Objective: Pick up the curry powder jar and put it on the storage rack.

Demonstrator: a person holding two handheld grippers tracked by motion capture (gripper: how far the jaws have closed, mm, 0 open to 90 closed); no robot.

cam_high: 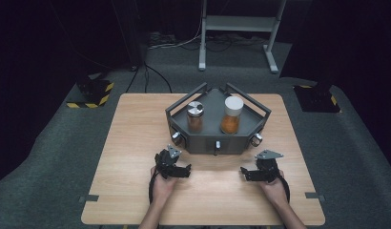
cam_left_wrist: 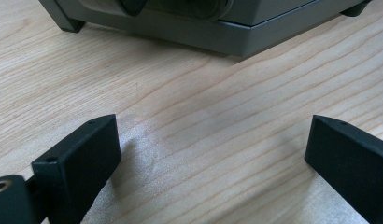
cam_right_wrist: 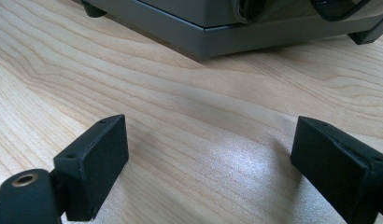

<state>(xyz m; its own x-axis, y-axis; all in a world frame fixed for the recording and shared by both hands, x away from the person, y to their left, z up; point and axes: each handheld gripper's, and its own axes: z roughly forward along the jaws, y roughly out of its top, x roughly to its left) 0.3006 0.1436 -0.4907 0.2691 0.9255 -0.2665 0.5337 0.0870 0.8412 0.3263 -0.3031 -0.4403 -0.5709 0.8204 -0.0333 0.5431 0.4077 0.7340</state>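
Observation:
A grey angular tray (cam_high: 210, 143) stands on the wooden table (cam_high: 131, 143) past both hands. On it are a short jar with a silver lid (cam_high: 195, 116) and a taller jar with a white lid (cam_high: 231, 115), both holding orange-brown contents. My left gripper (cam_high: 177, 170) rests low on the table in front of the tray's left corner, jaws wide apart, bare wood between them (cam_left_wrist: 213, 154). My right gripper (cam_high: 258, 174) sits before the tray's right corner, equally open over bare wood (cam_right_wrist: 210, 154). The tray's base (cam_left_wrist: 217, 32) (cam_right_wrist: 217, 32) lies just ahead in both gripper views.
Knobs (cam_high: 176, 138) (cam_high: 256, 139) stick out of the tray's front corners. A white metal frame (cam_high: 239, 28) and cables lie on the dark floor beyond the table. Yellow-and-black striped blocks (cam_high: 93, 93) sit on the floor at either side.

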